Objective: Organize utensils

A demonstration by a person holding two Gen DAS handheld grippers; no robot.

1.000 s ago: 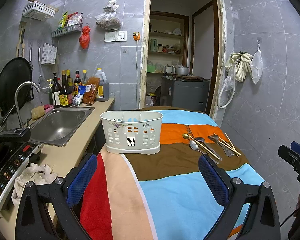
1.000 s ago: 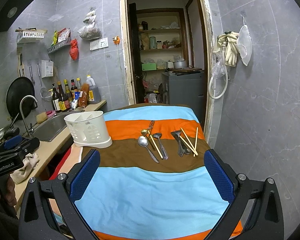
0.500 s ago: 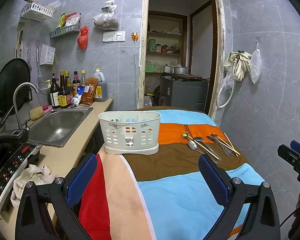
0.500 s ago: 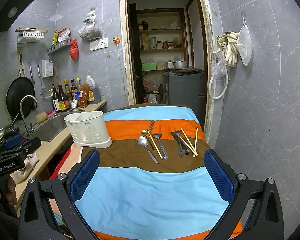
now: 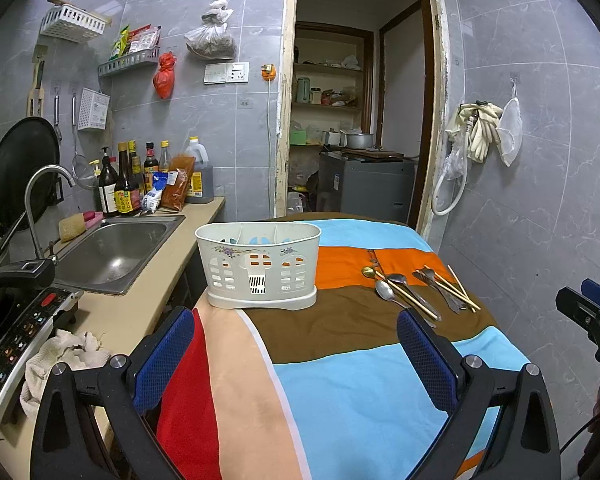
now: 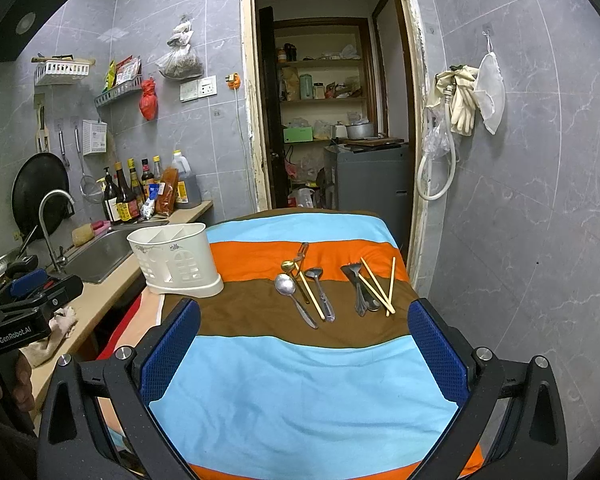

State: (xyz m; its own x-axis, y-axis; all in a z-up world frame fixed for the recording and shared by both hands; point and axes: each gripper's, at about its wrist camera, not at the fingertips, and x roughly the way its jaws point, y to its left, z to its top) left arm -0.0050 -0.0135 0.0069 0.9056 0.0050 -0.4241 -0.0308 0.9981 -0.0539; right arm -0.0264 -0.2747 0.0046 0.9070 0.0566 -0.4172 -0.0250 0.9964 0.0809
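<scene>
From my left wrist view, the right gripper (image 5: 592, 316) is cut off at the frame edge. The utensil holder (image 5: 258, 266) walls hide its compartment floors from me.

left gripper (image 5: 296, 354) shifted slightly, utensil holder (image 5: 259, 265) slightly lower in view

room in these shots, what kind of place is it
Most likely a small home kitchen. A steel sink with a tap is set in the counter, sauce bottles stand against the tiled wall, and a cooktop sits near the left gripper. A pantry shows through the doorway.
</scene>
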